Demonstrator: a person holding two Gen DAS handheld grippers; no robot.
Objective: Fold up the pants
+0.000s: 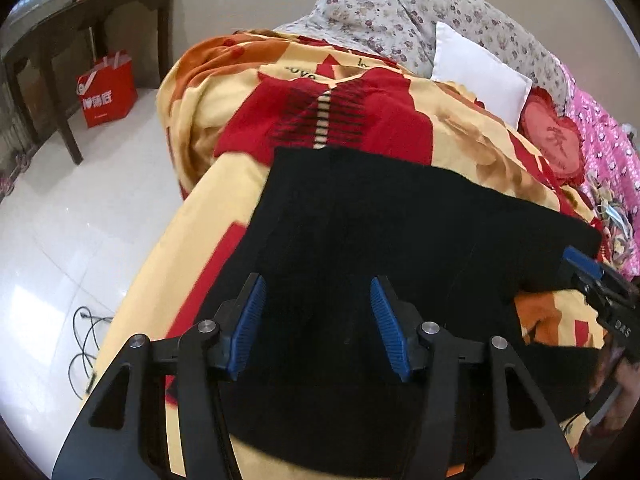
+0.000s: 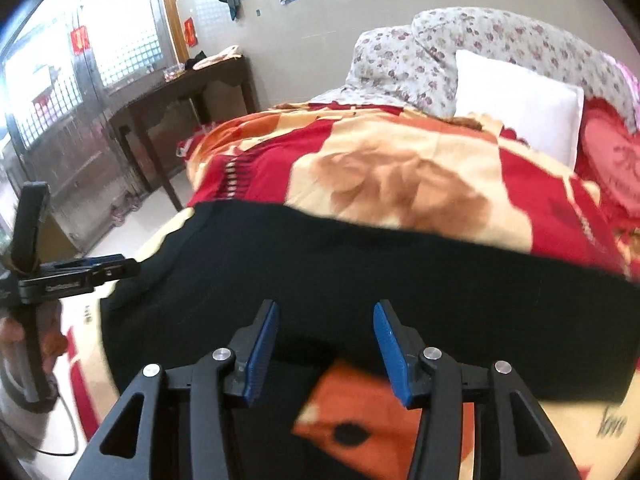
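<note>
The black pants (image 1: pixel 380 240) lie spread flat on the bed's patterned blanket (image 2: pixel 400 168), below the white pillow (image 1: pixel 480 76). Both the left gripper (image 1: pixel 316 324) and right gripper (image 2: pixel 326 350) hover over them, fingers apart and empty. A fold seems imminent; next, each must pinch an edge.

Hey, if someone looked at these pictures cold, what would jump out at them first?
The black pants spread flat across the loud red-and-yellow blanket on the bed. Over them hang the open left gripper and open right gripper, blue pads apart. Behind sits a white pillow against floral bedding.
</note>
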